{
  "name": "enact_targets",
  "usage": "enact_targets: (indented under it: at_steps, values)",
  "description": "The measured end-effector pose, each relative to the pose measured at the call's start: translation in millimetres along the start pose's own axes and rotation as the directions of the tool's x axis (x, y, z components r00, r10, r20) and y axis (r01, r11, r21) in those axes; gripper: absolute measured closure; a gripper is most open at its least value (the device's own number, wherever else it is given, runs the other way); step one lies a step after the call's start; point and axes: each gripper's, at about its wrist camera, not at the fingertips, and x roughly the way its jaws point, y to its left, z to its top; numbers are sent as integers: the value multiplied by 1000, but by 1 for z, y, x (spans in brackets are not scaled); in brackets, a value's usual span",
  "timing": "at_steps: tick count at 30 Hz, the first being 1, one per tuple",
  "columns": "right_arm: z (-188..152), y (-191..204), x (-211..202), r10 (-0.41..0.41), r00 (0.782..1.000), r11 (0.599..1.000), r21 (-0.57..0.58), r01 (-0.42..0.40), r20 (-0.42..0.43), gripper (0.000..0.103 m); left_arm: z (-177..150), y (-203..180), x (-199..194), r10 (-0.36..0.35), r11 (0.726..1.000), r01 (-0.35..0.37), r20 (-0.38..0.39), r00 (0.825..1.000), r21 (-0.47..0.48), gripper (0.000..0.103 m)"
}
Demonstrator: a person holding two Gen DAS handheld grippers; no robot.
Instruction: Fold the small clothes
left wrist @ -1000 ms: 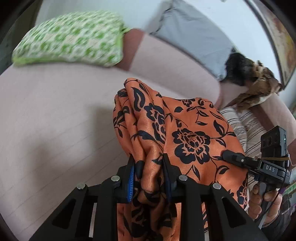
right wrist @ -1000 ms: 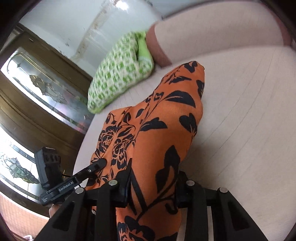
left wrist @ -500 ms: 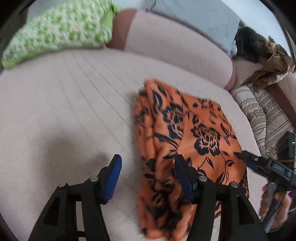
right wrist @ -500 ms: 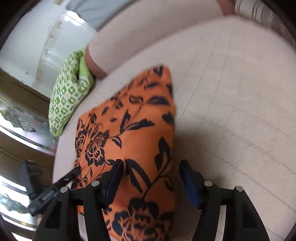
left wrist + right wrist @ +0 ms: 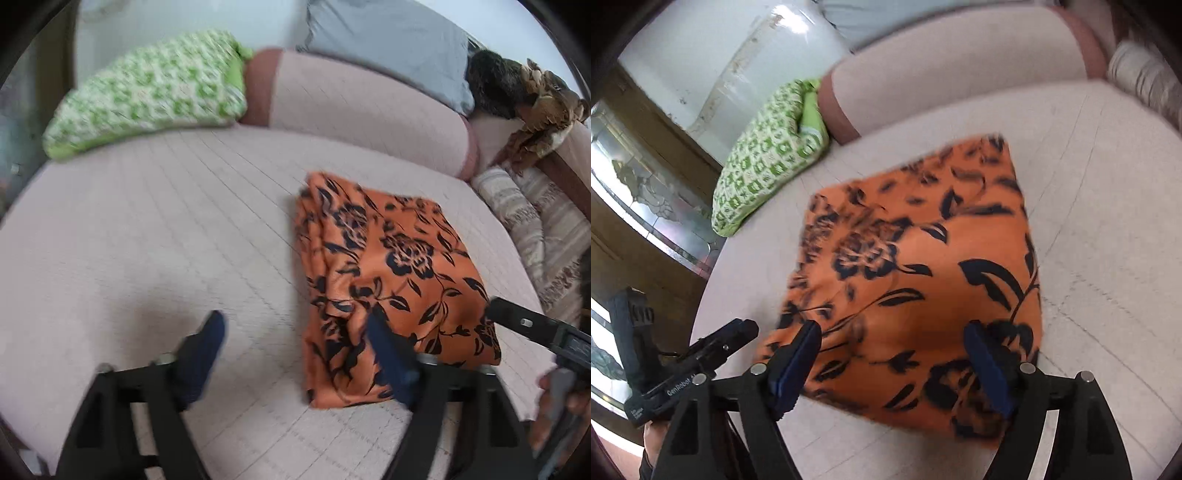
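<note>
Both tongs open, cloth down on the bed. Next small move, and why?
Probably back both tongs off. The cloth lies folded on the bed; the left tongs and right tongs have just been opening, and no pad presses it, though it lies between the right pair's fingers.

A folded cloth (image 5: 391, 280) is laid flat on the couch seat (image 5: 155, 236). Behind it, a long bolster (image 5: 362, 107) is placed along the back. To the left of the bolster a cushion (image 5: 147, 96) is leaned; above it, a pillow (image 5: 388, 40) is set. At the right, what seems a striped pillow (image 5: 532, 221) is found beside the seat.
</note>
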Motion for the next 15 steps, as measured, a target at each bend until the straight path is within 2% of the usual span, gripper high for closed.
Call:
enact_targets:
  at_steps: [4,7,11,15]
  values:
    - [-19,16,-32,-116,991,990,-69,121,72,14,-8,-4,-32,24,1000,-24,35,999,-6,19]
    - [-42,11,-49,-180,982,979,-85,184,61,14,-17,-12,-44,44,999,-45,38,998,9,17]
    - [-71,6,-73,-229,971,969,-80,234,60,14,-30,-23,-65,57,998,-58,55,997,16,17]
    - [-80,9,-103,-270,957,955,-97,280,105,14,-39,-40,-95,58,998,-60,95,994,25,17]
